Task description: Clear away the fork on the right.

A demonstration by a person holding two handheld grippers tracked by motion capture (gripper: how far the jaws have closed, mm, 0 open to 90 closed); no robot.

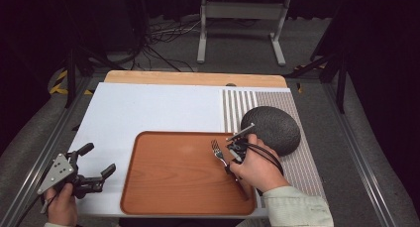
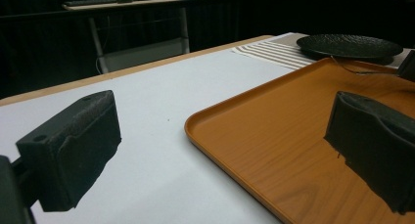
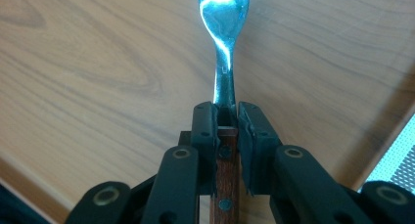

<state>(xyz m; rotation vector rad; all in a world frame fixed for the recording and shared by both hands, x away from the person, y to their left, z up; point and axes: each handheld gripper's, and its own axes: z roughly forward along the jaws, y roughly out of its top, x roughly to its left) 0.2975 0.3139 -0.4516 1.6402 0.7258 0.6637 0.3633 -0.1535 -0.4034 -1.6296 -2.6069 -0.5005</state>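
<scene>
From above, the right gripper (image 1: 236,148) carries a fork (image 1: 218,151) over the tray (image 1: 148,187), its prongs ahead of the fingers; the left gripper (image 1: 94,171) hangs spread and empty over the bench (image 1: 148,108). Its own view has the tray's rim (image 2: 230,153) between its parted fingers. In the right gripper's view, the fingers (image 3: 252,136) clamp the fork's wooden handle (image 3: 224,177); with so narrow a grip it could pivot and land prongs first.

A steel fork (image 3: 224,33) (wooden riveted handle) is held tines-forward, over the orange tray (image 1: 163,187).
</scene>
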